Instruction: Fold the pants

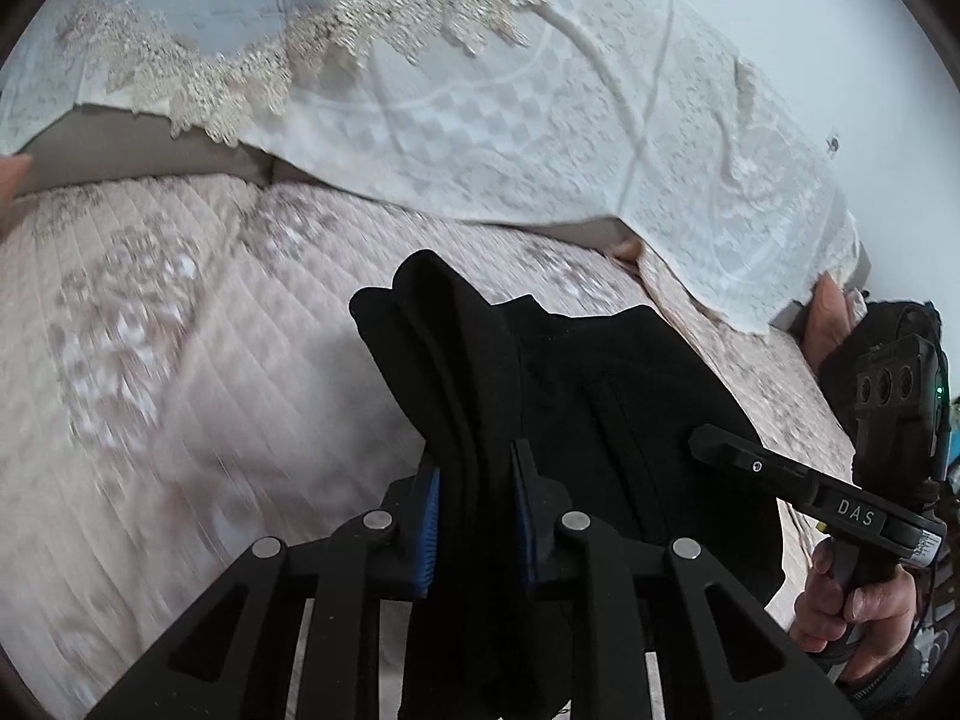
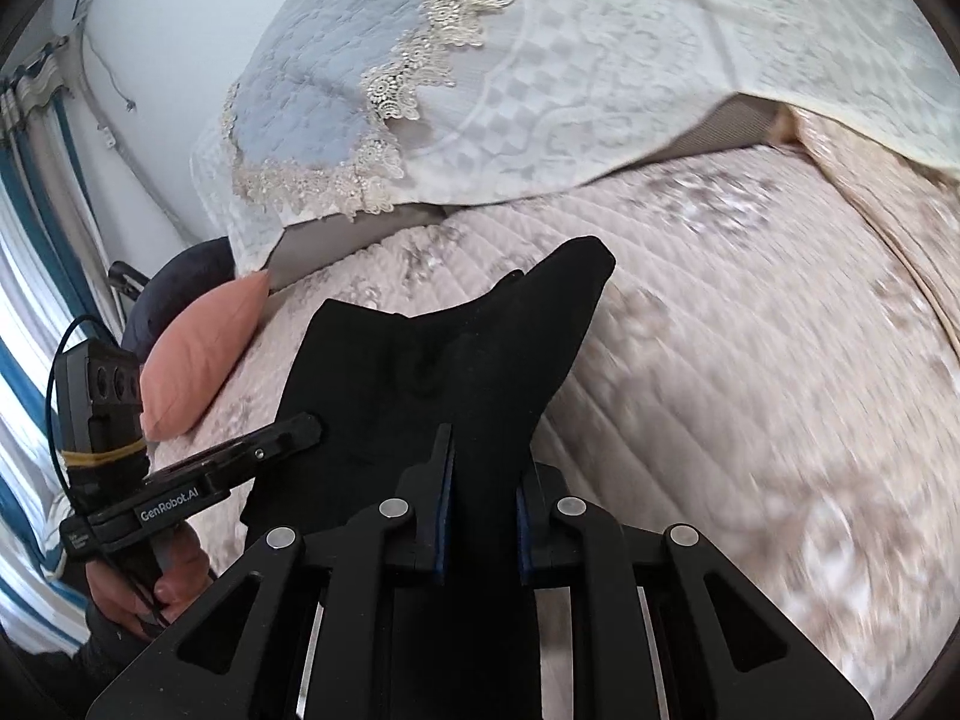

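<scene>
Black pants (image 1: 540,372) clamped in left gripper (image 1: 474,480) and right gripper (image 2: 483,468), lower cloth hidden beneath fingers, quilted bedspread (image 2: 750,372) ahead blurred.

The left gripper (image 1: 475,474) points forward and down, its jaws drawn in close on a thick fold of the black pants (image 1: 600,384), the blue pads (image 1: 429,531) pressing the cloth from both sides. The right gripper (image 2: 483,480) tilts down the same way, jaws narrow and clamped on another part of the pants. Each tool is held by its handle: the right hand (image 1: 852,600) wraps the grip low, and the left hand (image 2: 150,588) does likewise.
</scene>
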`<act>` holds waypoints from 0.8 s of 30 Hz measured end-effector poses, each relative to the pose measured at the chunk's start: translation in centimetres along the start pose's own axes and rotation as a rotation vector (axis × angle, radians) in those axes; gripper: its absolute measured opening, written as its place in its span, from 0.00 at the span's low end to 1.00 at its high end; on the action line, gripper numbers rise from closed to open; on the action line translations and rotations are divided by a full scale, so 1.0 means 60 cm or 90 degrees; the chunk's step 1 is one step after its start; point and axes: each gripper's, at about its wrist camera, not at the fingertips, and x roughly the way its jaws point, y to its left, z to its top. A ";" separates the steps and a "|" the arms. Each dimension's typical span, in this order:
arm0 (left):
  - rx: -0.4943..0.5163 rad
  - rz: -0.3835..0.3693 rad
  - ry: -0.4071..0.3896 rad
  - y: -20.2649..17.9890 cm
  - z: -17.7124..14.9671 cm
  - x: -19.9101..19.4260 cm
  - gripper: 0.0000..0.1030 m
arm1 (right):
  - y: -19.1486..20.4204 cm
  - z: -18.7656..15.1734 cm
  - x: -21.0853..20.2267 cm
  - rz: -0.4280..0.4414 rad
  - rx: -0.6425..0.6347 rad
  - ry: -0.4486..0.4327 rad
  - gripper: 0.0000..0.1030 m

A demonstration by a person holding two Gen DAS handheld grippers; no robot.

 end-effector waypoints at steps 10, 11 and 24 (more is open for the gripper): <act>-0.029 0.022 0.001 0.096 0.088 0.065 0.22 | 0.007 0.078 0.114 0.012 0.001 0.021 0.15; -0.034 0.024 0.006 0.104 0.089 0.075 0.22 | 0.002 0.080 0.126 0.011 0.005 0.028 0.15; -0.097 0.091 0.033 0.169 0.052 0.098 0.36 | -0.053 0.051 0.144 -0.095 -0.001 0.034 0.37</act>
